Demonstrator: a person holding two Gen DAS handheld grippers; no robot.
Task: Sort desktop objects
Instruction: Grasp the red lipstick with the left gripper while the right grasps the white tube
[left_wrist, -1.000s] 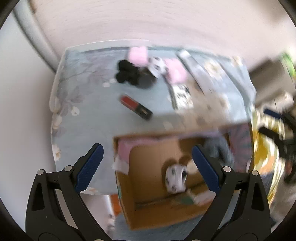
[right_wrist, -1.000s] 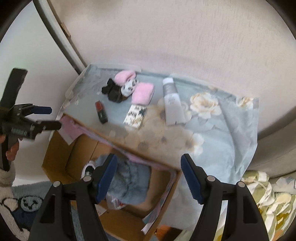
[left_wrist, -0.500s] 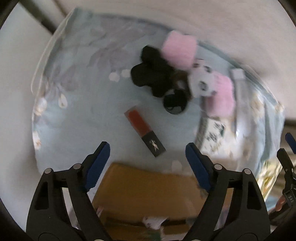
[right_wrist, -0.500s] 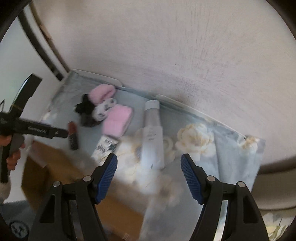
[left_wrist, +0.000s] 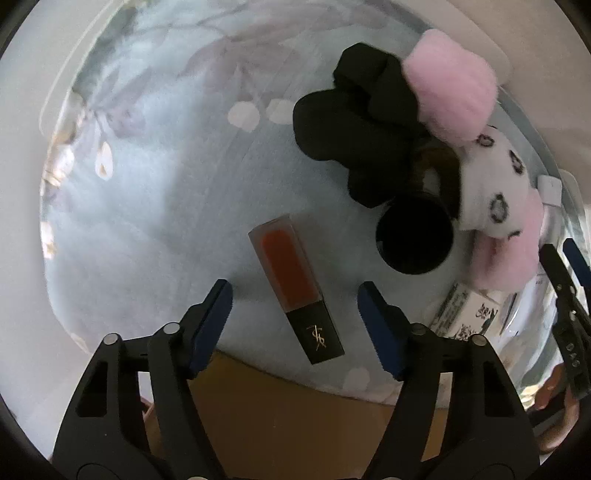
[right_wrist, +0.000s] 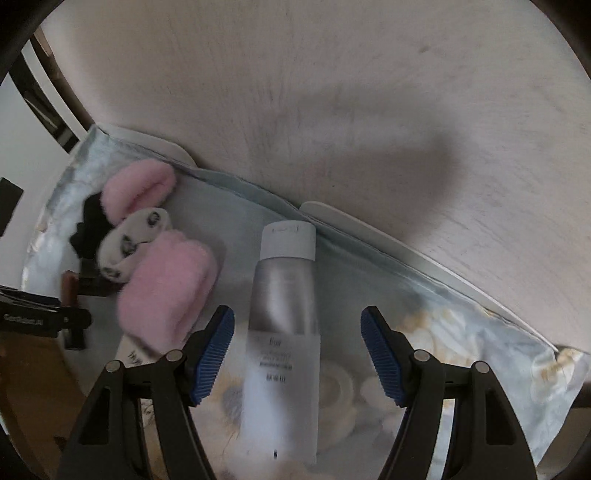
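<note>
A red lipstick with a black cap (left_wrist: 295, 288) lies on the pale blue floral cloth (left_wrist: 147, 206). My left gripper (left_wrist: 294, 295) is open, its fingers on either side of the lipstick, just above it. A silver tube with a white cap (right_wrist: 282, 325) lies on the cloth by the wall. My right gripper (right_wrist: 297, 321) is open with the tube between its fingers. Pink fluffy socks (right_wrist: 166, 288), a white spotted sock (right_wrist: 129, 236) and a black sock (left_wrist: 354, 144) lie in a pile.
A round black object (left_wrist: 413, 240) sits beside the socks. A small patterned box (left_wrist: 465, 314) lies to its right. The cardboard box edge (left_wrist: 295, 406) is below the table's front edge. The wall (right_wrist: 332, 110) runs right behind the table.
Both grippers moved forward and down from over the cardboard box to the table. The left one closed in on the lipstick, the right one on the silver tube.
</note>
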